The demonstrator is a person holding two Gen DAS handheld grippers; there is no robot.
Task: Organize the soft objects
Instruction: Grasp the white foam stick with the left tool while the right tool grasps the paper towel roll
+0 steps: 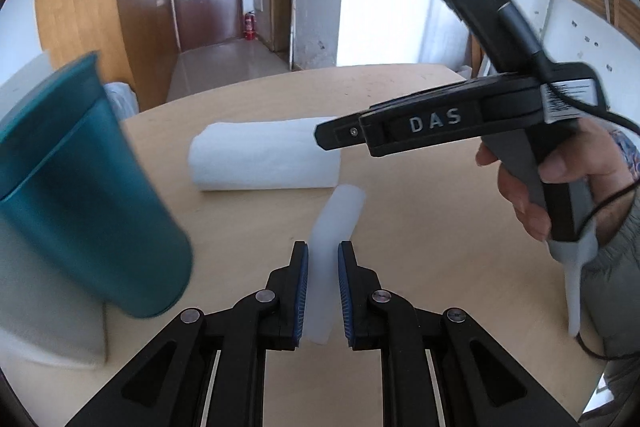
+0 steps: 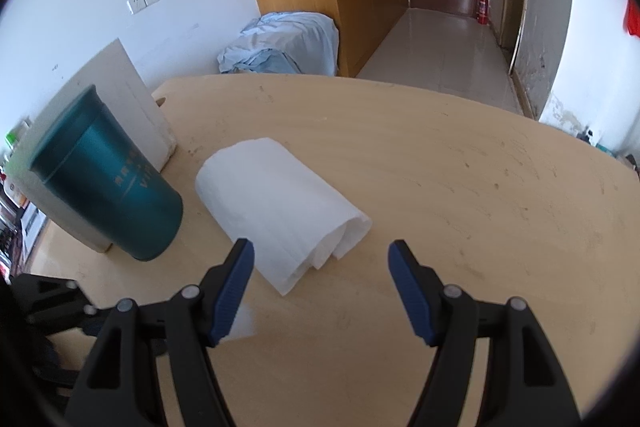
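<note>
My left gripper is shut on a translucent white soft stick that runs forward between its fingers, above the wooden table. A rolled white towel lies on the table just beyond the stick. The right gripper's body hovers over the towel's right end. In the right wrist view my right gripper is open and empty, just in front of the towel. A bit of the white stick shows behind the left finger.
A teal cup stands left of the towel and looms large at the left wrist view's left. A white board stands behind the cup. The table stretches right. A doorway, corridor and covered bundle lie beyond.
</note>
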